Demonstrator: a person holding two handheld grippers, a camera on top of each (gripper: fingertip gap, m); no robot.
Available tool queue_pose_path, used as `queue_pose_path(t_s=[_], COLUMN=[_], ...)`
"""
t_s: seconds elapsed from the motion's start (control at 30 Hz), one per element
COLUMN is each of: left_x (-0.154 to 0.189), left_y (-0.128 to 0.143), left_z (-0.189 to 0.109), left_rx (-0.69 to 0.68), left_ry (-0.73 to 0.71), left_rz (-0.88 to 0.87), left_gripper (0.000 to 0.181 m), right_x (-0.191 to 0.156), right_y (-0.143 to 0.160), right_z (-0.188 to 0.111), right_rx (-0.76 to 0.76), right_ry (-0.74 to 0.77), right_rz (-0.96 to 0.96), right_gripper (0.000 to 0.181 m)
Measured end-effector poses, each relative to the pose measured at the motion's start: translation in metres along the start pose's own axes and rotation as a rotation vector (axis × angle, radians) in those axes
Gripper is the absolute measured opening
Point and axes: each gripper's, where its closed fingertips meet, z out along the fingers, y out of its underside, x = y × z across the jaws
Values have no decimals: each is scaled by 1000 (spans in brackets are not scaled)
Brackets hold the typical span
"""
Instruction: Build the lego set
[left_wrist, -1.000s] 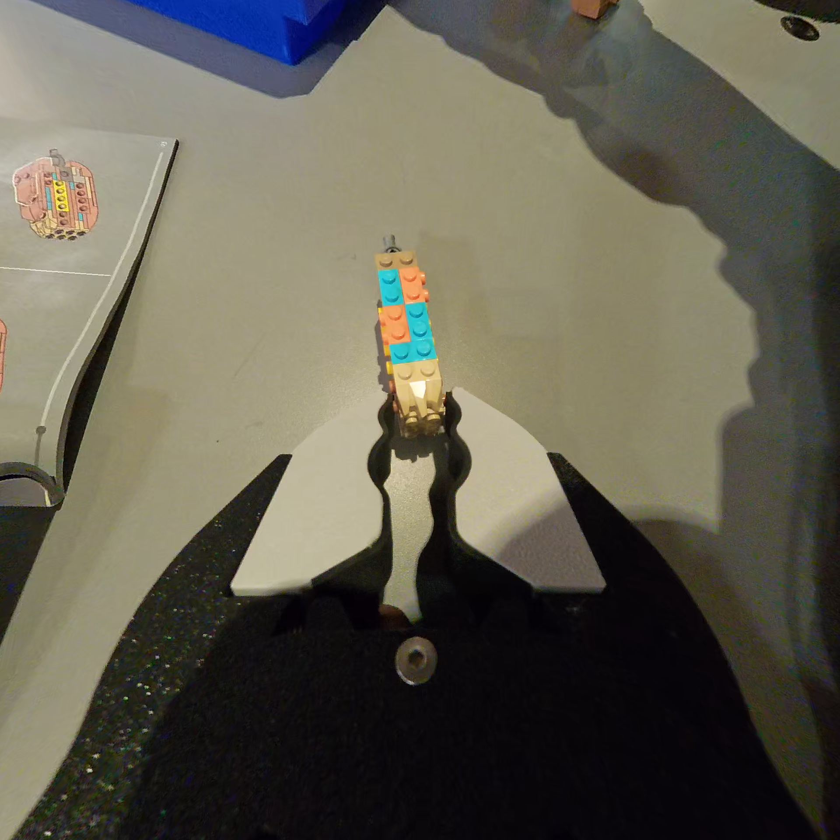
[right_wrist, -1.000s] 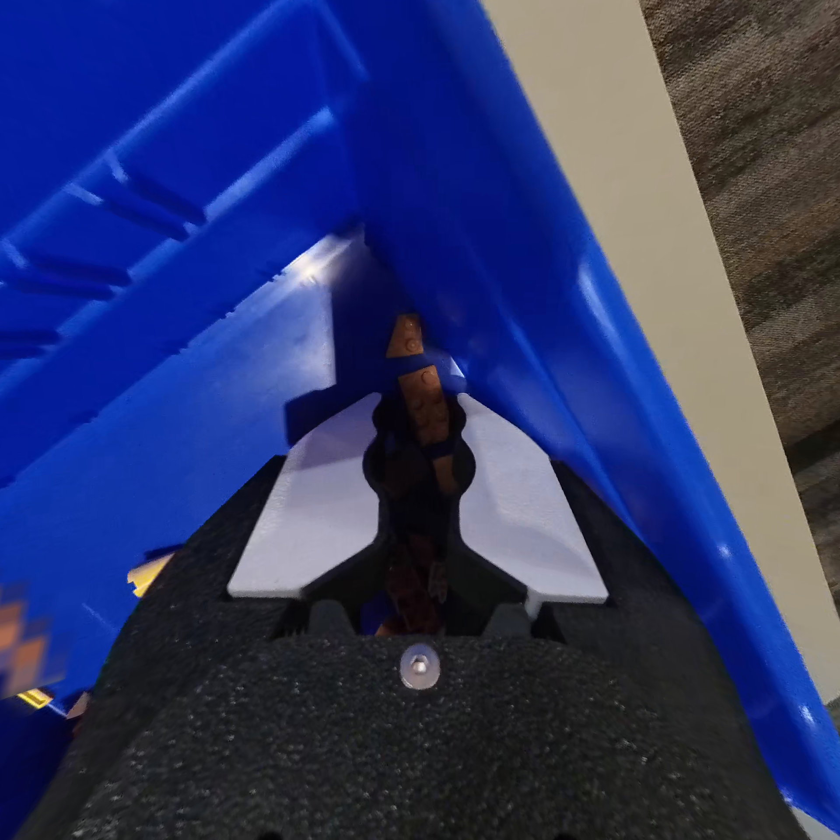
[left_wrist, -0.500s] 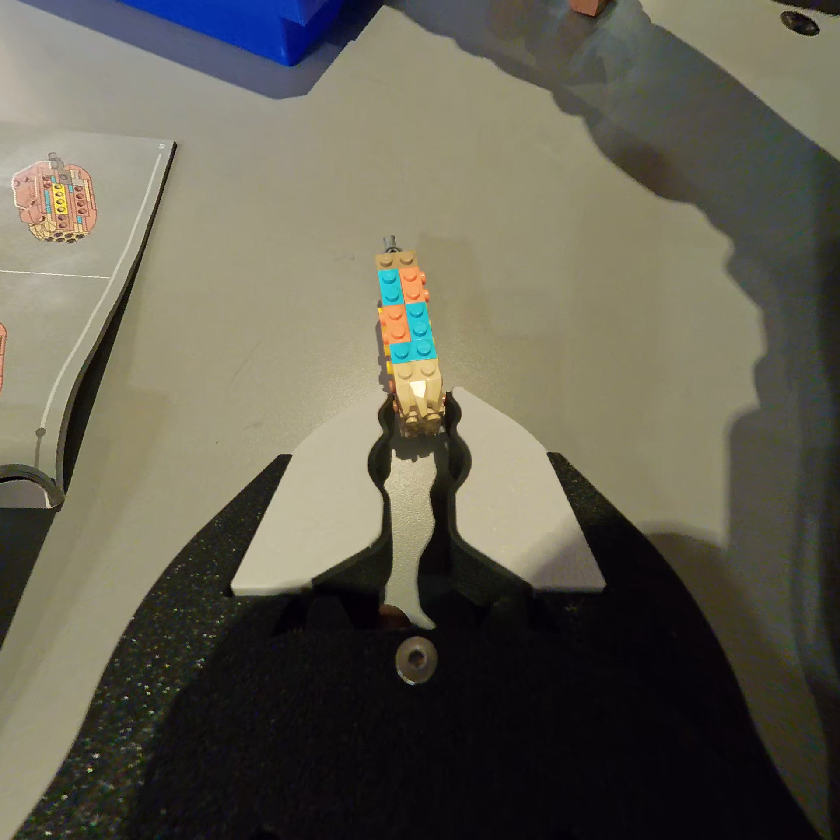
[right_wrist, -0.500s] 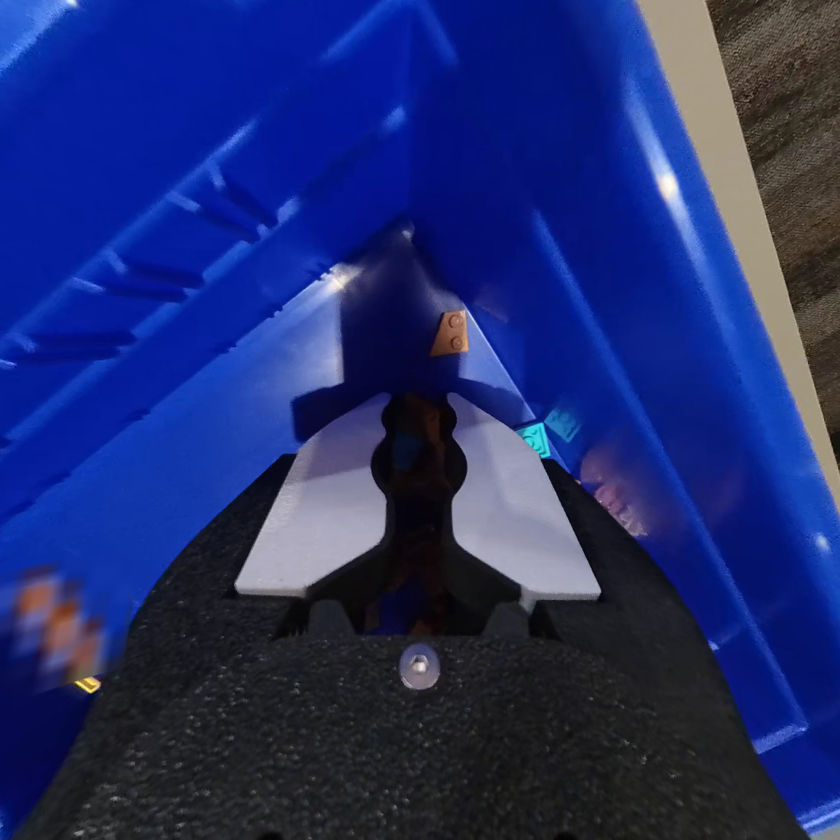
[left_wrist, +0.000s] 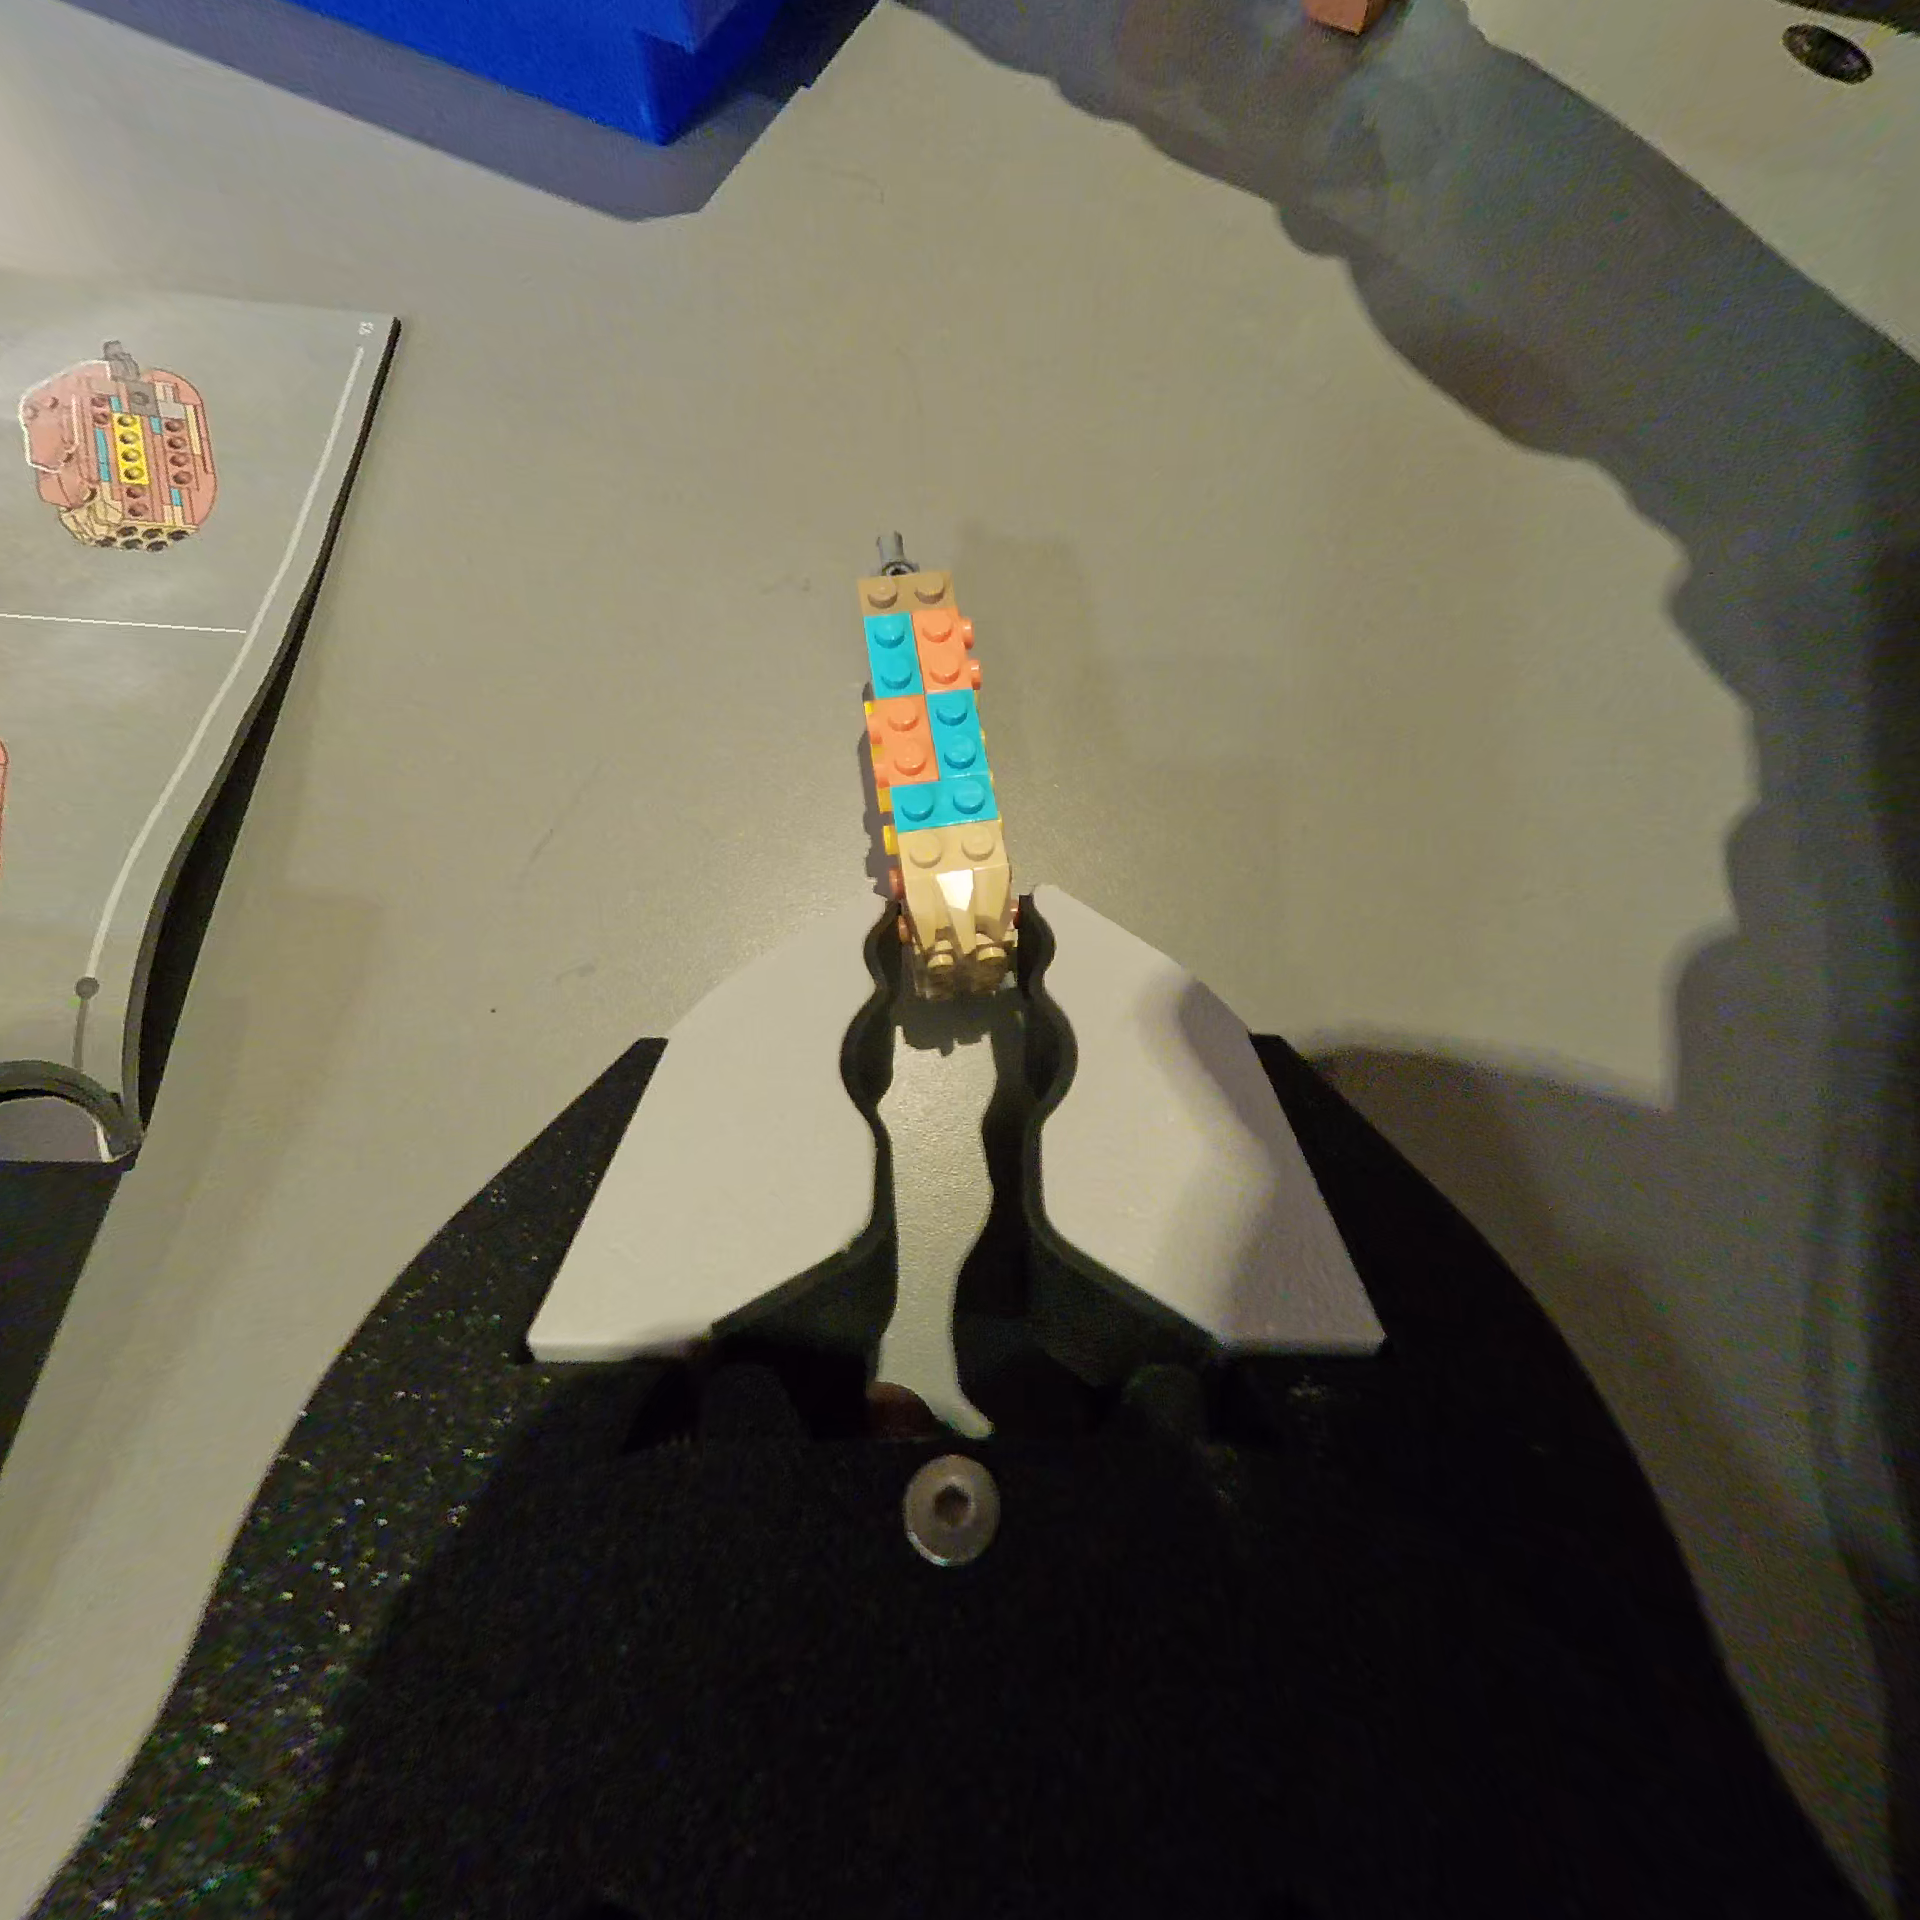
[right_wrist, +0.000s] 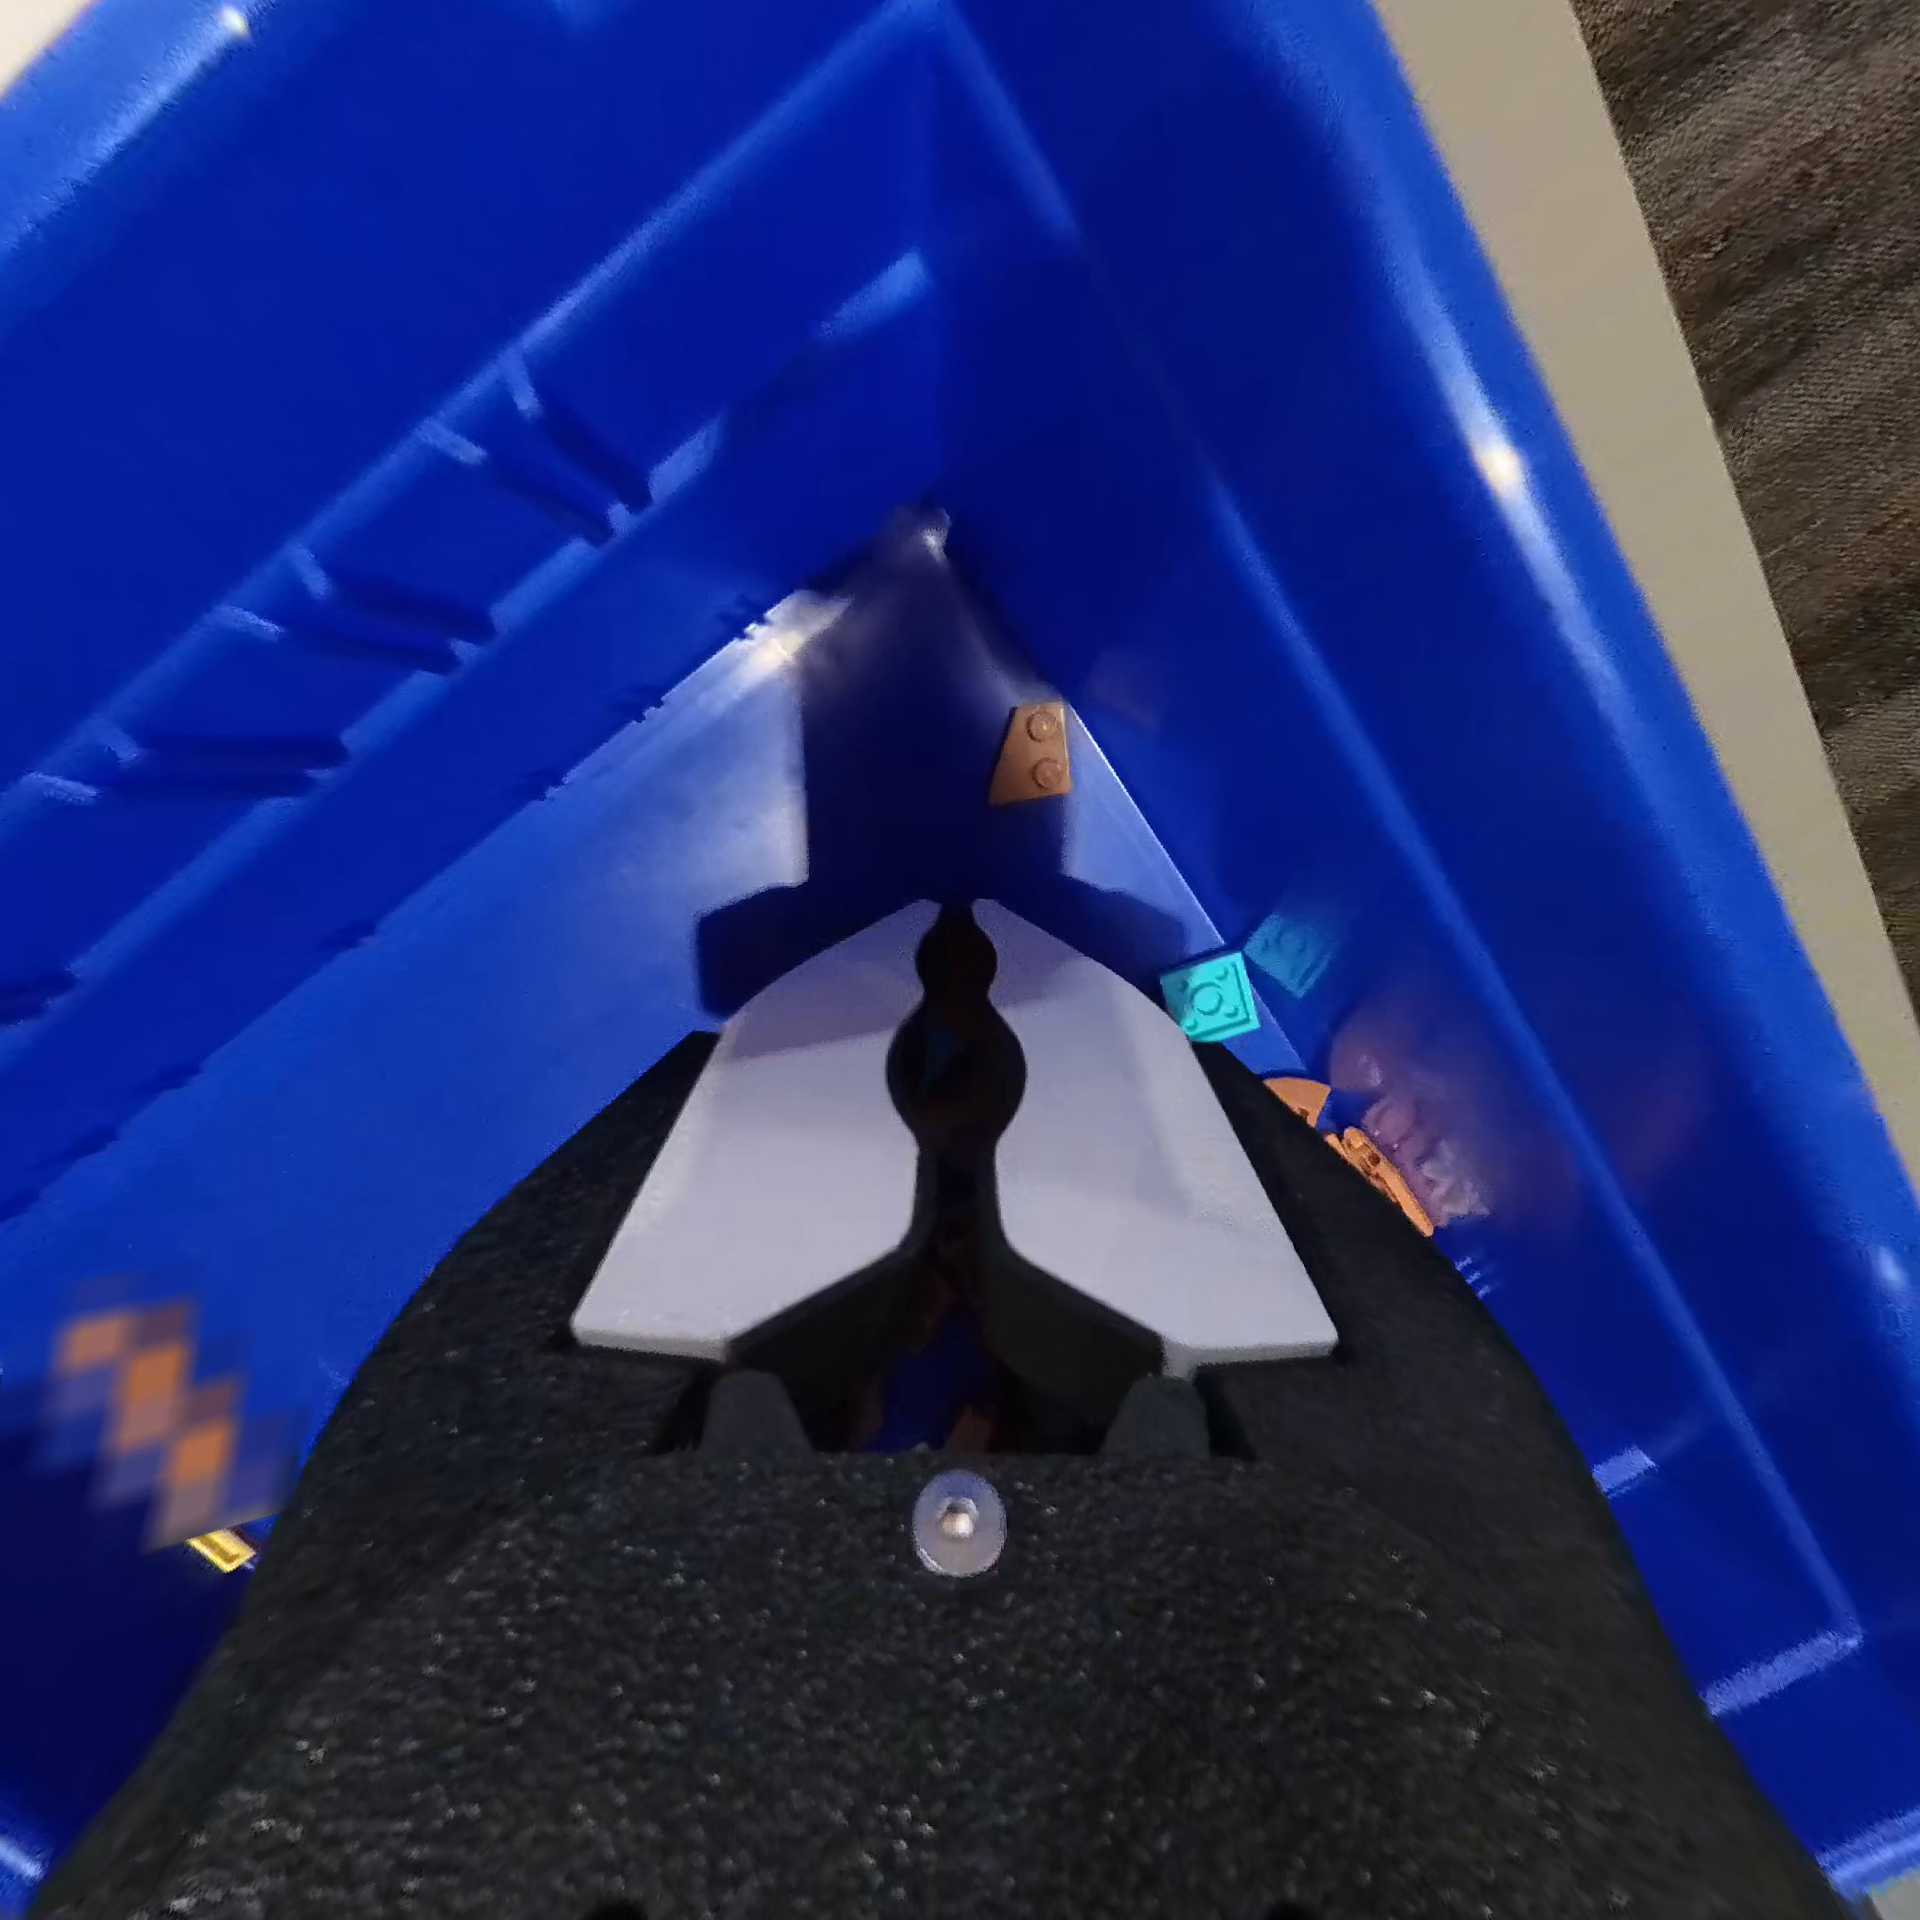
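On the grey table (left_wrist: 1351, 727), at twelve o'clock from the left gripper (left_wrist: 958, 935), lies the lego strip (left_wrist: 935, 748): a narrow bar of tan, teal and orange bricks, its near tan end clamped between the jaws. An open booklet (left_wrist: 156, 623) rests at nine o'clock. Inside the blue bin (right_wrist: 520, 520), the right gripper (right_wrist: 958, 914) points into a corner, fingertips nearly together; something brownish sits deep between the jaws, but whether a piece is gripped cannot be told. A brown wedge plate (right_wrist: 1031, 756) lies at twelve o'clock, a teal tile (right_wrist: 1207, 995) at two o'clock. Judged by its build, the strip is light and stiff yet liable to snap apart at its seams; best held across the flat sides at one end, as here
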Motion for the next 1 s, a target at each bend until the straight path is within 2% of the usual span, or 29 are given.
queue_pose_path(t_s=[0.13,0.23,0.3,0.4,0.57,0.67,1.0], left_x=[0,0,0,0,0,0,1], left_y=[0,0,0,0,0,0,0], left_z=[0,0,0,0,0,0,0], left_rx=[0,1,1,1,0,0,1], left_ry=[1,3,3,3,4,4,6], left_rz=[-4,-7,-8,-6,-1,-2,0], left_gripper=[21,21,21,21,21,21,21], right_x=[1,4,7,10,15,25,9], right_y=[0,-3,-4,3,8,22,32], right_z=[-4,-9,-12,-12,-13,-13,-11], right_rx=[11,34,51,9,-45,-155,-230], right_ry=[-8,-11,-18,-11,60,127,110], right_rz=[4,27,55,101,3,-56,-178], right_gripper=[1,10,10,12,12,15,35])
